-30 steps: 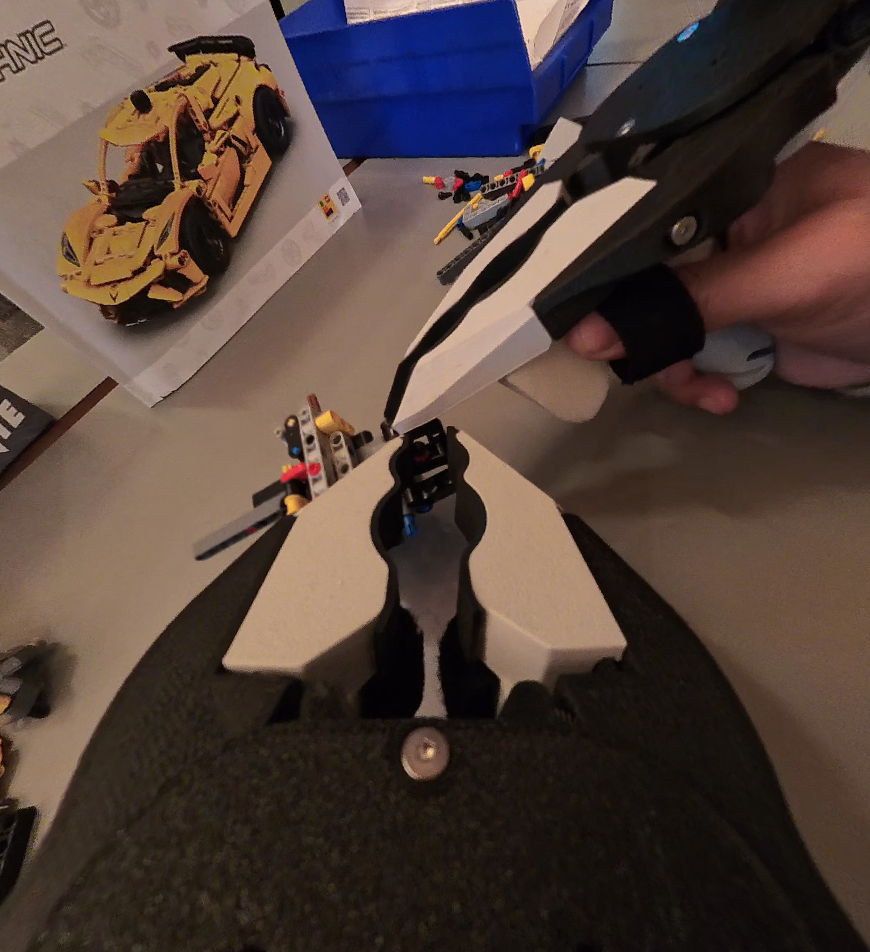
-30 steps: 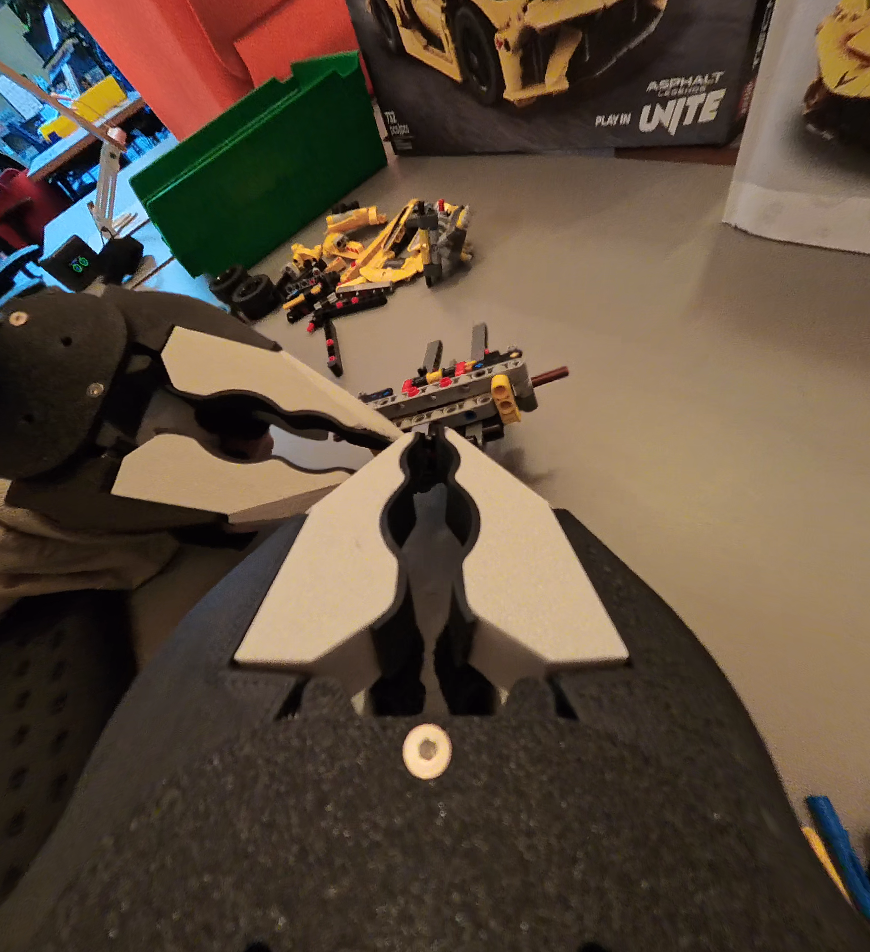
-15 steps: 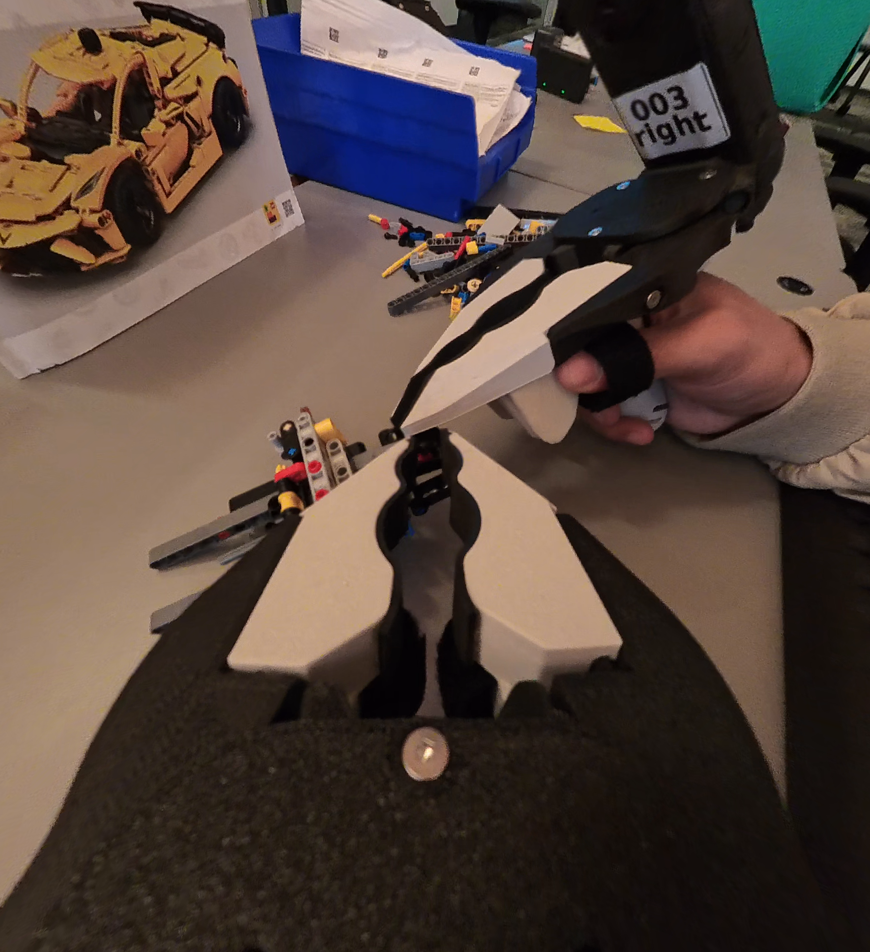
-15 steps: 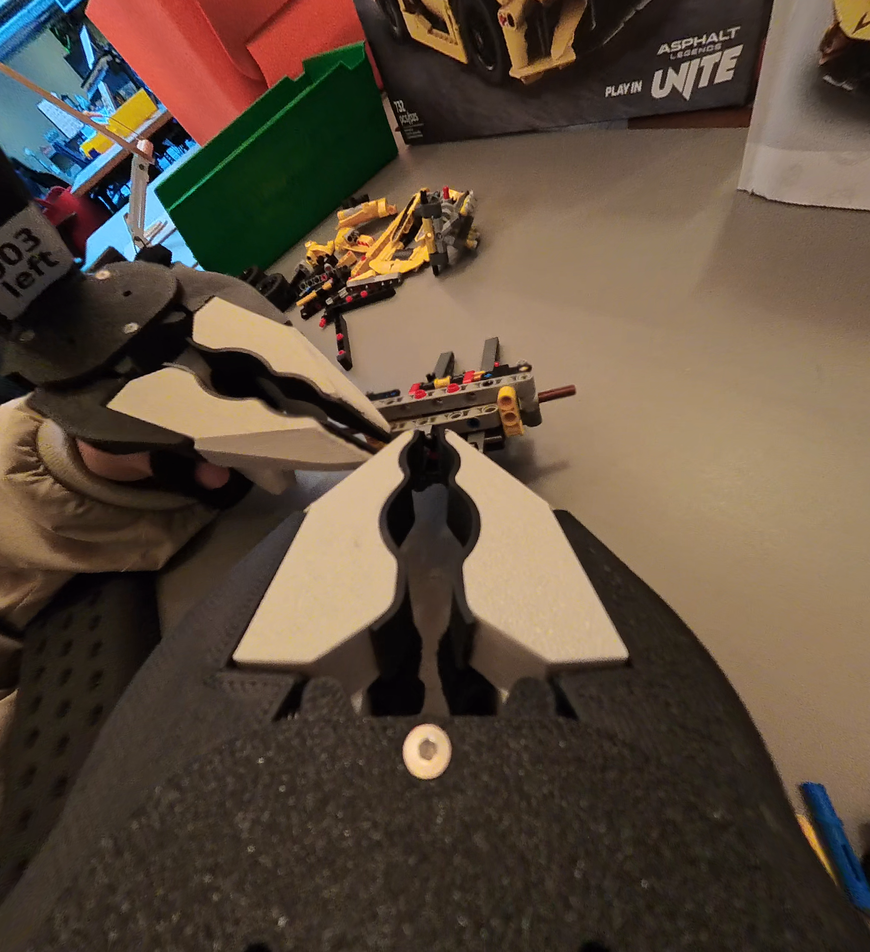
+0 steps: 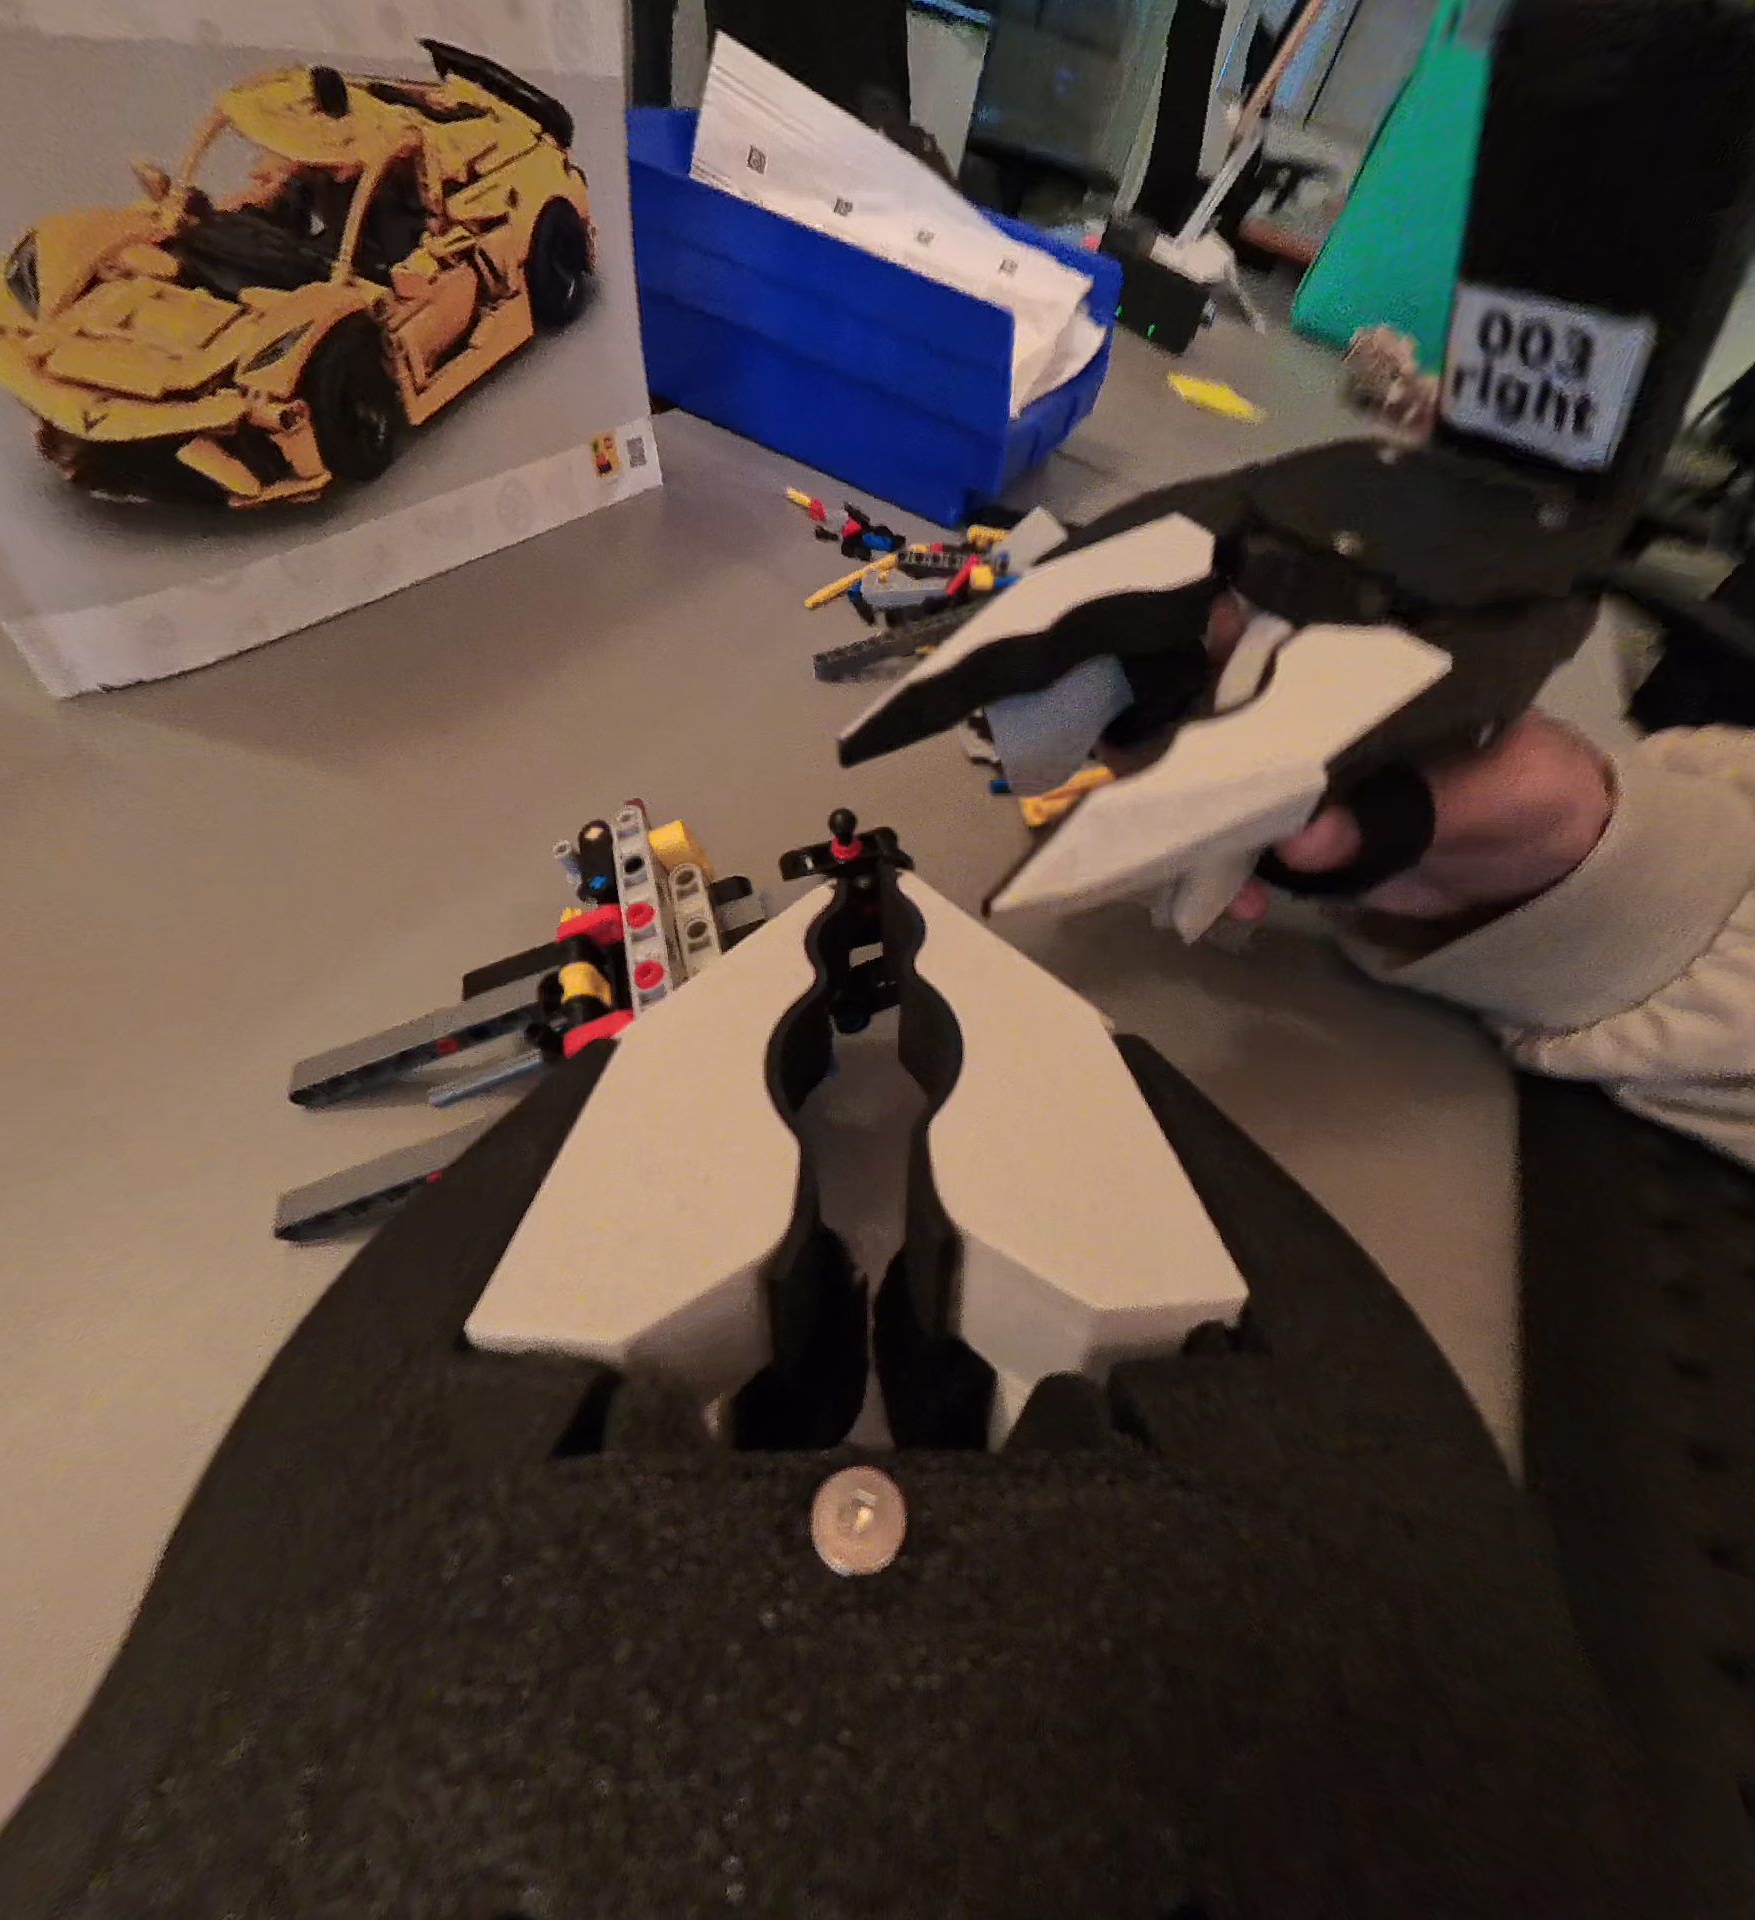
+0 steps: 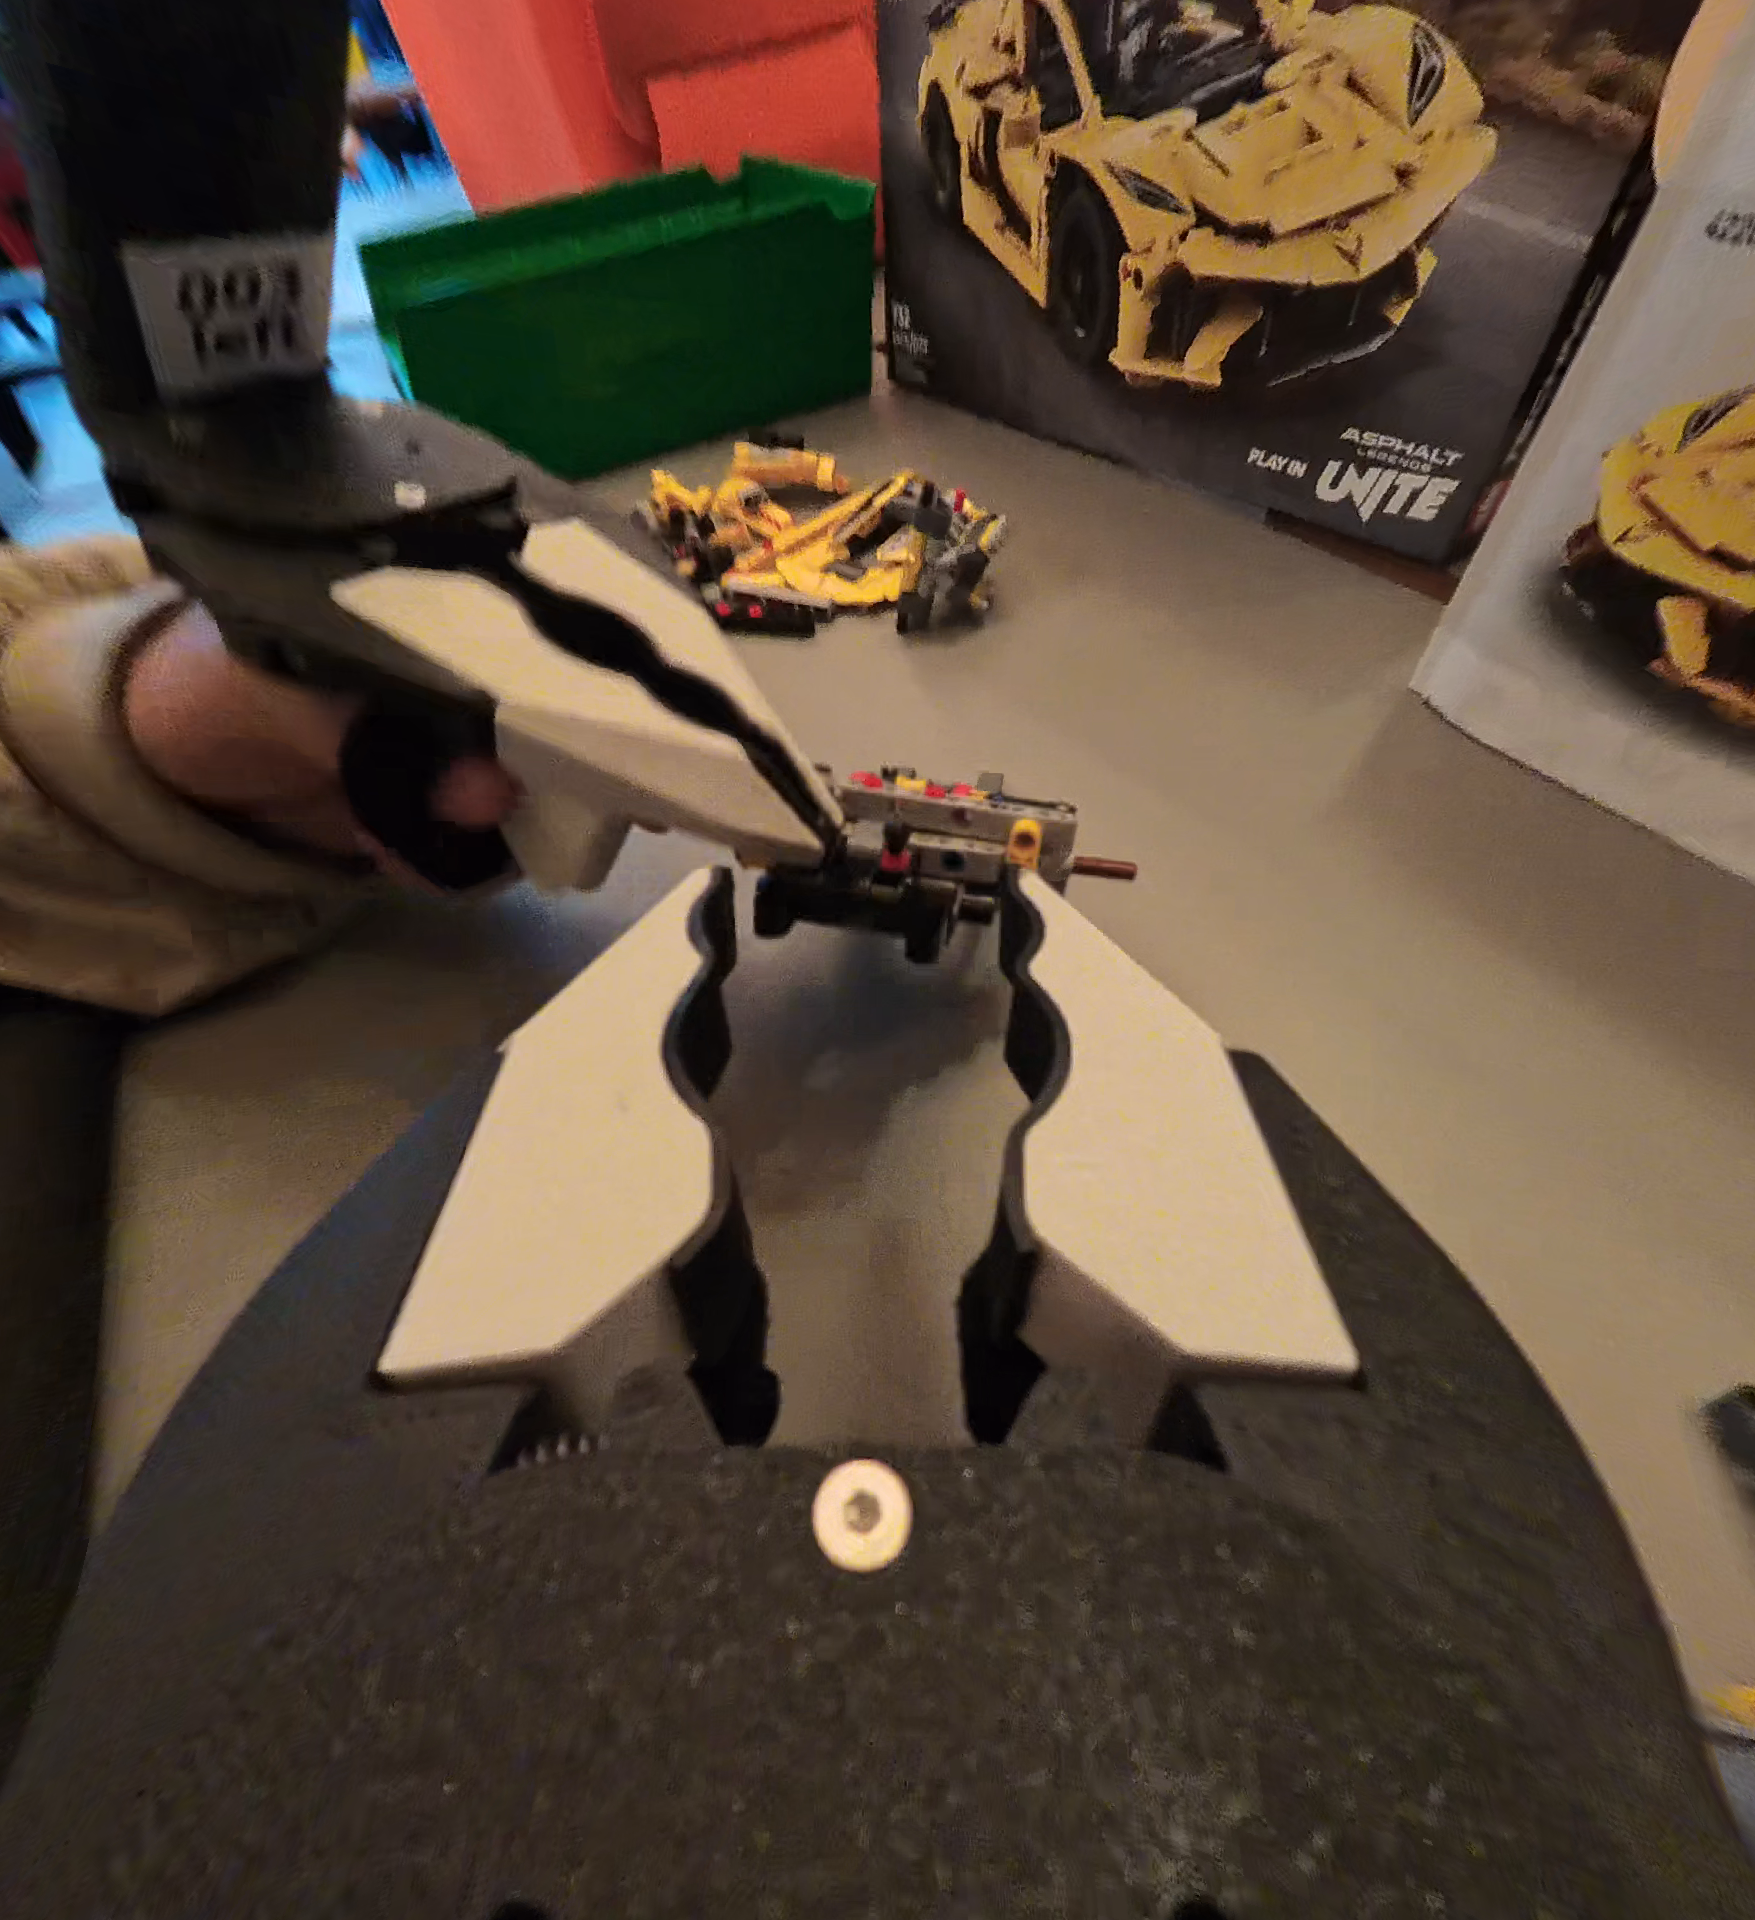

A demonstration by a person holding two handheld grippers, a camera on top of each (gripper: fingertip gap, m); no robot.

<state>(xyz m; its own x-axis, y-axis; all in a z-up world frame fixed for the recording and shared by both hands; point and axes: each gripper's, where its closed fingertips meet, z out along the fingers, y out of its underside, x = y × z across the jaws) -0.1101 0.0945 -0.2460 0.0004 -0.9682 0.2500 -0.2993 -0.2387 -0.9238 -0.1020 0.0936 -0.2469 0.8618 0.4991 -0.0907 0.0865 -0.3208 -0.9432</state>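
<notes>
A: How much room is there around the left gripper (image 5: 857, 883)?

B: Bare grey table (image 5: 333, 790) lies open to its left and ahead, up to the white booklet (image 5: 270, 343) with the yellow car picture and the blue bin (image 5: 831, 343) behind it. To its right, close by, is the right gripper (image 5: 914, 831). In the right wrist view a green bin (image 6: 634, 312) and a dark box (image 6: 1257, 260) close the far edge, with a heap of yellow parts (image 6: 831, 540) before them.

A: And the thing it holds?

B: A brick assembly (image 6: 940, 842): a grey holed beam with red and yellow pins, a black sub-part underneath, a brown axle sticking out on the right. It is held just above the table, between the two grippers. The left gripper's fingers are pressed together, pinching its black end piece with a small ball-ended pin (image 5: 842, 831) on top.

A: The right gripper?

B: Its fingers are spread wide, tips on either side of the black underpart without touching.

A: Changed from half a second ago?

B: Yes. Then the right gripper was closed on that end too; now it has let go and drawn back.
</notes>
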